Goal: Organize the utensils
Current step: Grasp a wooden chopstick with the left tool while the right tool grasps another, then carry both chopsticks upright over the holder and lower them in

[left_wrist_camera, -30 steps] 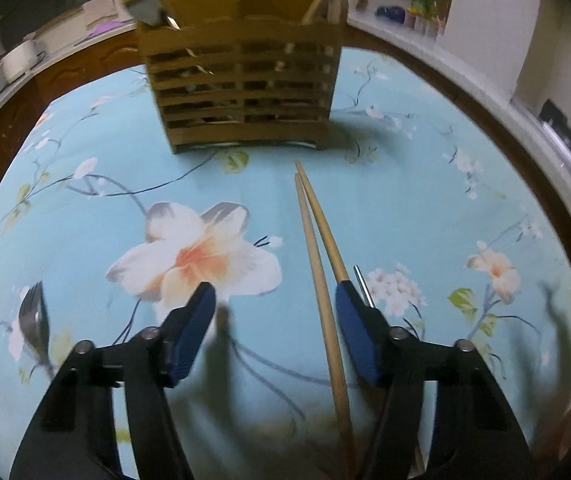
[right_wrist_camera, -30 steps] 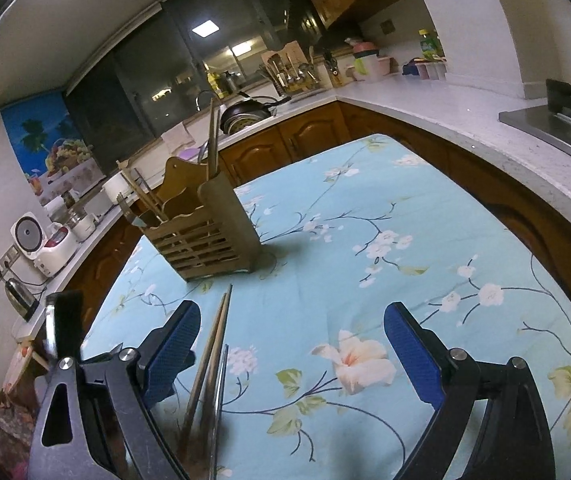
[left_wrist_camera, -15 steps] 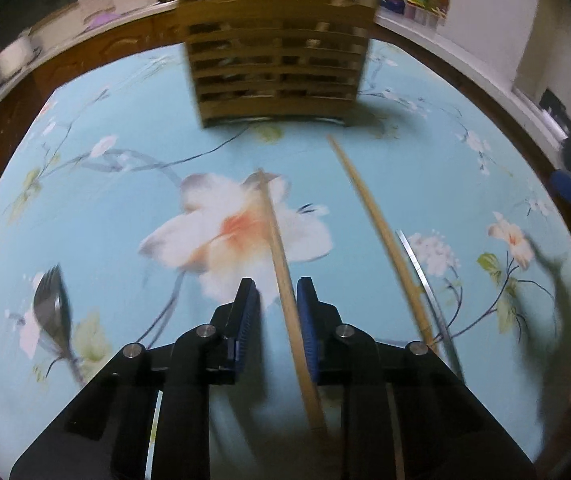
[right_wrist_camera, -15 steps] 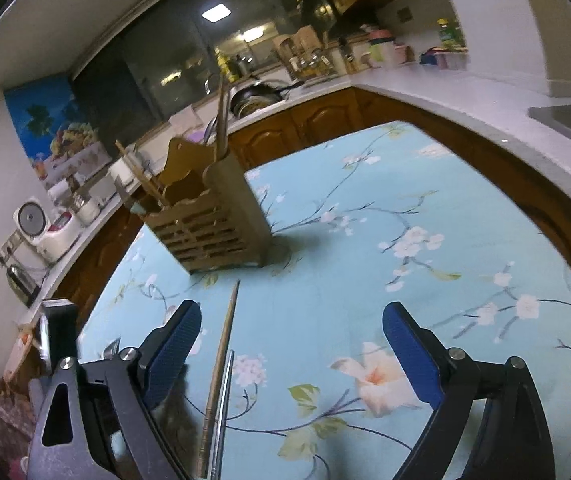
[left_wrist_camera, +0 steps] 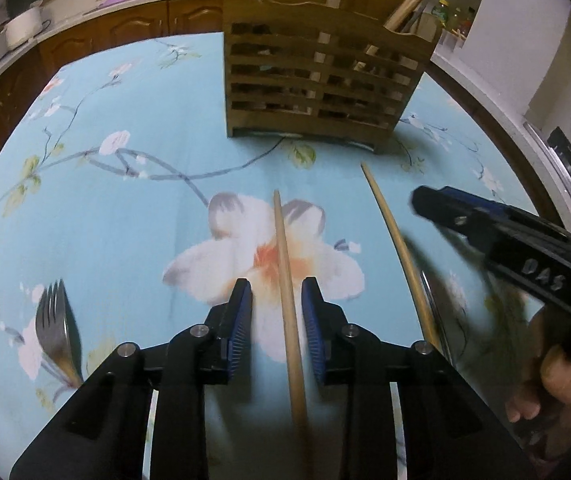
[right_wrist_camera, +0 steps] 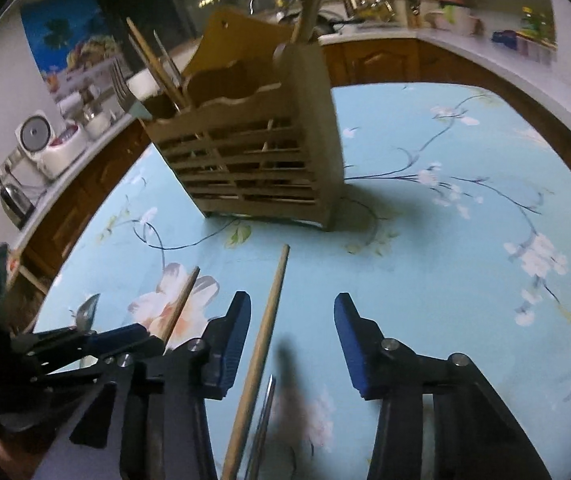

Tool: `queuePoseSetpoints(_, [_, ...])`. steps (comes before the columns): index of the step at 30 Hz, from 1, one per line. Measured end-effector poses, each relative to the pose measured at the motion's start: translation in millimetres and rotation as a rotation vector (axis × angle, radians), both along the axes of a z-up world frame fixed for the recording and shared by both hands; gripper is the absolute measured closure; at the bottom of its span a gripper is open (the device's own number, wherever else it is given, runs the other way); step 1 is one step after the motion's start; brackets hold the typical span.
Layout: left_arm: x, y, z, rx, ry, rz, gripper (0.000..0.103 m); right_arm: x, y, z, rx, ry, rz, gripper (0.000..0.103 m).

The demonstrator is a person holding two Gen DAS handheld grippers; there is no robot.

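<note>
Left wrist view: I count two loose chopsticks, one [left_wrist_camera: 287,280] between my left gripper [left_wrist_camera: 276,312] with its jaws easing apart, untouched, the other [left_wrist_camera: 397,248] lying on the floral cloth [left_wrist_camera: 105,220] inside my right gripper [right_wrist_camera: 292,334], closing but not yet gripping, plus one fork [left_wrist_camera: 55,328] and one wooden holder [left_wrist_camera: 321,80].

The only readable lettering is "DAS", raised in black on the black plastic body of the right gripper [left_wrist_camera: 437,210], seen from the left wrist view. Nothing else carries legible text; the blue wall poster [right_wrist_camera: 67,50] shows only pictures.
</note>
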State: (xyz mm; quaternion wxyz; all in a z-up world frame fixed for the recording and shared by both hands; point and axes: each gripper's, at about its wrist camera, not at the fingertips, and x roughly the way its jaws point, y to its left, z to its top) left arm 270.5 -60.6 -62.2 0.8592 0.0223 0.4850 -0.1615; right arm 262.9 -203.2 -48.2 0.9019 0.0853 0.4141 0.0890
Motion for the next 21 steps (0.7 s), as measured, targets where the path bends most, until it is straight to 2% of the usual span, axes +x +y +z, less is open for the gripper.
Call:
queuePoseSetpoints(7, [22,-18,-4,0.085,-0.019,-0.033,0.075,25,13,-14,-0.062,0.05,0.026,0.069])
queuePoseSetpoints(9, [22,-22,-5,0.109,-0.038,-0.043,0.08,28,19,-20,-0.092,0.066,0.036,0.071])
queuePoseSetpoints(10, [22,-24,-5,0.115,-0.047,-0.05,0.085,28,22,-20,-0.119,0.054,0.039,0.072])
queuePoseSetpoints(11, [23,-25,-5,0.113,-0.049,-0.055,0.096,27,29,-20,-0.164,0.047,0.044,0.074])
queuePoseSetpoints(12, [23,-25,-4,0.107,-0.048,-0.057,0.096,28,31,-20,-0.188,0.044,0.046,0.077])
queuePoseSetpoints(14, [23,-23,-4,0.09,-0.043,-0.056,0.098,26,39,-21,-0.24,0.028,0.053,0.093])
queuePoseSetpoints(17, [18,-14,-1,0.049,-0.038,-0.046,0.098,25,38,-20,-0.227,0.032,0.053,0.096])
queuePoseSetpoints(21, [7,7,14,-0.041,-0.052,-0.018,0.098,15,25,-8,-0.098,0.033,0.042,0.097])
